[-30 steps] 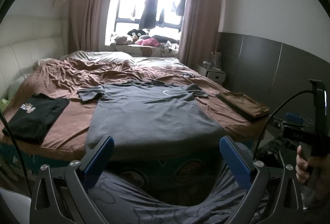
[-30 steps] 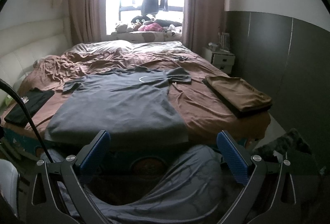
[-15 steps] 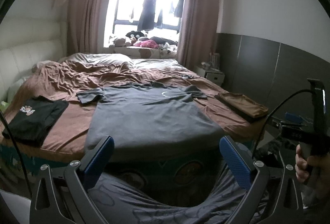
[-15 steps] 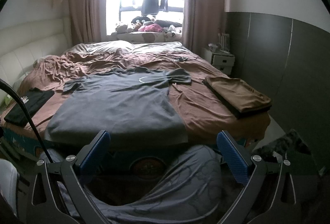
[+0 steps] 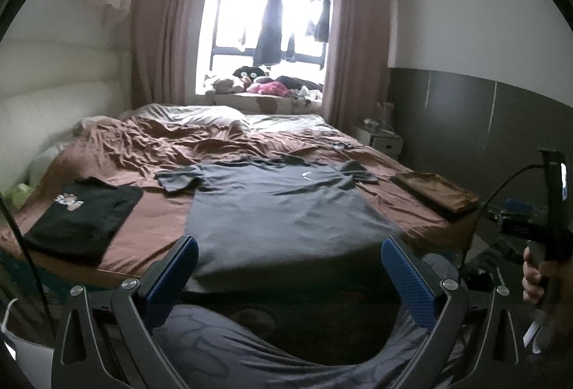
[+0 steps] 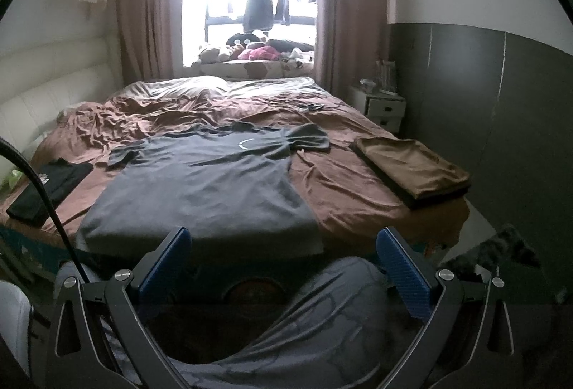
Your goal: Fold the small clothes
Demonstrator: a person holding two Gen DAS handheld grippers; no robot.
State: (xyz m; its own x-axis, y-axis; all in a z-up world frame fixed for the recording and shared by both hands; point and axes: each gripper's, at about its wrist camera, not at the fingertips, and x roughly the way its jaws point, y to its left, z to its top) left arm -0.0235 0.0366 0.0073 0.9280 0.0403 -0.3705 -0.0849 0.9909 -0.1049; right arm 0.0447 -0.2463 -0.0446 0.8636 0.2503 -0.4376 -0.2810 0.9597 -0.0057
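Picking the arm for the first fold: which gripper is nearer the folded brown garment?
Right. The brown garment lies on the bed's right edge, ahead-right of the right gripper. The left gripper faces the grey T-shirt, the garment further off to its right. Both grippers are open.

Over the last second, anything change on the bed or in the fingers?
Almost nothing. The left wrist view sits slightly differently on the bed; nothing was taken hold of or let go. The left gripper and right gripper are open and empty, short of the grey T-shirt, which lies spread flat, with the folded black shirt and folded brown garment unmoved.
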